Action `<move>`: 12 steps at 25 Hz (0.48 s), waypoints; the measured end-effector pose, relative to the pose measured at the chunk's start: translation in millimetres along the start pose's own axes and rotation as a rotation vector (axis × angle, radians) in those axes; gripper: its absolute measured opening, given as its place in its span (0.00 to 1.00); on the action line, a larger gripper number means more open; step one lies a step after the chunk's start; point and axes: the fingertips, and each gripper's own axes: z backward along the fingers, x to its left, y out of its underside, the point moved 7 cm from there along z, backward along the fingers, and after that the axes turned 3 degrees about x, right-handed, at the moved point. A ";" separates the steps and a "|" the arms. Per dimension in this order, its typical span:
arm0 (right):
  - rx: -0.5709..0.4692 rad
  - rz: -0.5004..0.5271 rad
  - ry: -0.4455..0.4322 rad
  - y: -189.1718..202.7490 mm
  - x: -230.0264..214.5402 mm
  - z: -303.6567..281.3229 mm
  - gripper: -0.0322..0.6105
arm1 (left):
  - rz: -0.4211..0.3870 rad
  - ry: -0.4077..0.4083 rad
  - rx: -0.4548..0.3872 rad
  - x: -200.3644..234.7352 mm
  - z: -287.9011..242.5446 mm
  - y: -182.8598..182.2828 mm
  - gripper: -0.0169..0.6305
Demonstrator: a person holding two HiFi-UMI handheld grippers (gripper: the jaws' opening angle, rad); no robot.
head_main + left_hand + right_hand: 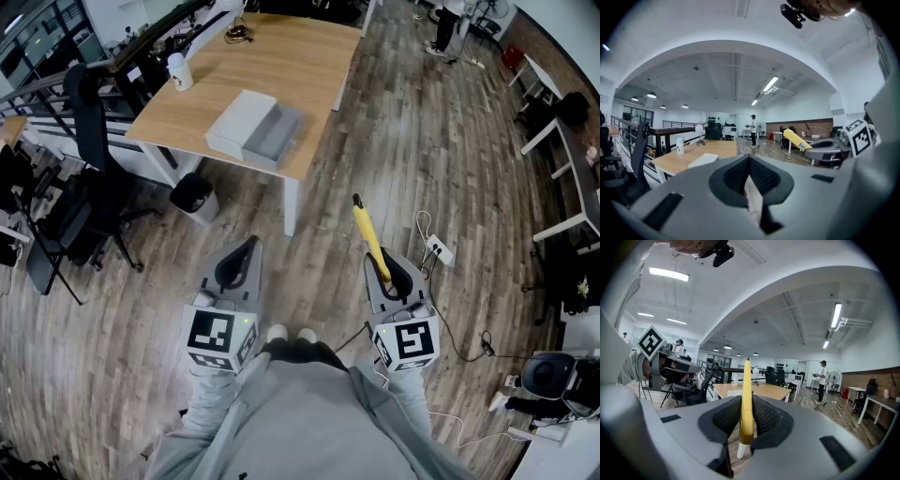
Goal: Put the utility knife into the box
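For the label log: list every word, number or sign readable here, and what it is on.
None can be read.
Utility knife: small dark print, too blurred.
Cup: dark mark, too small.
Left gripper, right gripper: cubes bear black-and-white square patterns, no letters.

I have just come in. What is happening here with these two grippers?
A person stands on the wooden floor with a gripper in each hand. The right gripper is shut on a yellow utility knife, which points forward and up. The left gripper is shut and holds nothing. The box lies open on the wooden table ahead, apart from the person, so the knife is not yet in it.
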 end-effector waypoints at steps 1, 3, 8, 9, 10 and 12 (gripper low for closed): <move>-0.001 -0.002 0.003 1.0 -2.8 2.5 0.19 | -0.003 -0.001 -0.003 -3.1 -0.4 -0.9 0.05; -0.003 -0.010 0.008 3.5 -7.9 7.6 0.19 | -0.008 -0.002 -0.007 -9.1 -1.5 -2.3 0.05; -0.021 -0.044 0.008 8.0 -16.3 16.3 0.19 | -0.012 -0.016 -0.009 -19.3 0.3 -5.1 0.05; -0.025 -0.049 0.002 8.3 -17.4 16.5 0.19 | -0.009 -0.024 -0.009 -20.7 1.9 -4.9 0.05; -0.027 -0.053 -0.004 9.0 -18.4 16.1 0.19 | -0.007 -0.031 -0.009 -22.0 3.2 -4.1 0.05; -0.029 -0.061 -0.016 11.2 -19.4 14.0 0.19 | -0.007 -0.043 -0.006 -23.2 4.2 -2.2 0.05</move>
